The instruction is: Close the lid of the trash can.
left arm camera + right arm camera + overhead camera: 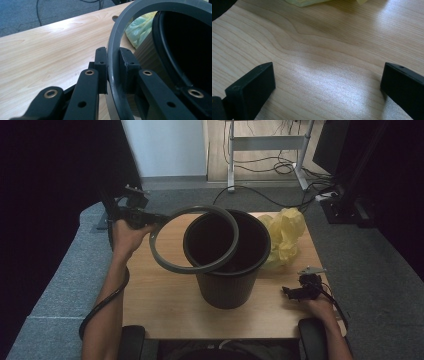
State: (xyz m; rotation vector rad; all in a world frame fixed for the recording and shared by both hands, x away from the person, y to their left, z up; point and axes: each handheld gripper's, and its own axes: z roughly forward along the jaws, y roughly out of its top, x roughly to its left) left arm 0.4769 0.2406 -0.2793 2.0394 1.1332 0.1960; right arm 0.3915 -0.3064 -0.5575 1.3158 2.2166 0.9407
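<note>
Grey ring (196, 240): clamped at its left edge in left gripper (113, 71), tilted half over black bin (227, 270) mouth, bin to its right. Right gripper (327, 82): wide open, empty, resting on table (165, 300).

- Looks like an office or lab room.
- Grey carpet floor (60, 285) under a small wooden table (165, 305).
- Height-adjustable desk frame (267, 150) behind, loose cables (280, 167) on the floor, dark monitor (332, 142) at right.

Overhead view (tool views close)
</note>
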